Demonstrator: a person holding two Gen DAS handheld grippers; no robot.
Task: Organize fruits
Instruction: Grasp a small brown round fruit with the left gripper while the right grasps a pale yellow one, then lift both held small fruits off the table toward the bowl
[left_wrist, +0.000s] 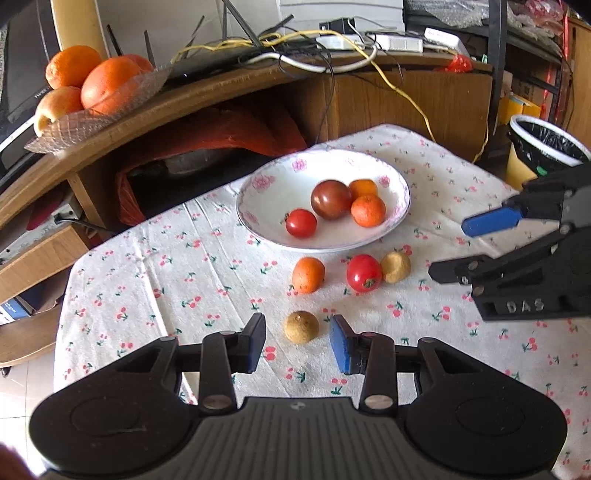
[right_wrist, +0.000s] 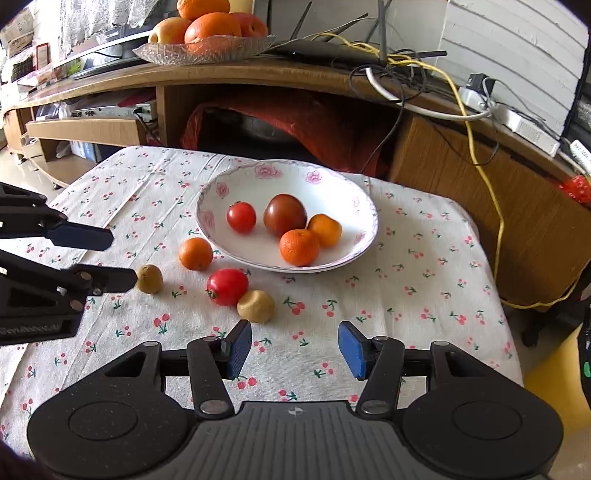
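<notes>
— Behind your table stands a wooden cabinet (right_wrist: 461, 155) strewn with cables (right_wrist: 399, 74); on its top, at the upper left of both views, a glass dish (left_wrist: 88, 118) holds big oranges (left_wrist: 110, 85). What sits on the cloth?

— Your cherry-print tablecloth (left_wrist: 177, 266) carries a white bowl (left_wrist: 266, 192) with pink flowers on its rim. In it you have four pieces: a small red tomato (left_wrist: 301, 222), a dark tomato (left_wrist: 331, 199) and two small oranges (left_wrist: 368, 210), the oranges touching each other.

— And outside the bowl?

— Four more. A loose orange (left_wrist: 308, 275) lies just below the bowl's rim; a red tomato (left_wrist: 364, 273) touches a tan fruit (left_wrist: 396, 266) beside it. A second tan fruit (left_wrist: 301, 327) lies apart, toward the bottom of the left view.

— How are your fingers?

— Your left gripper (left_wrist: 297, 341) is spread open, and that second tan fruit sits between its fingertips without contact. Your right gripper (right_wrist: 295, 345) is open too, empty, over bare cloth, with the tomato and its tan neighbour just above its left pad.

— What does one view give you that the other lacks?

— Only the left view shows a bin (left_wrist: 546, 147) with a black liner at the right edge. The right view shows one left finger's tip right beside the tan fruit; whether they touch, you cannot tell.
</notes>
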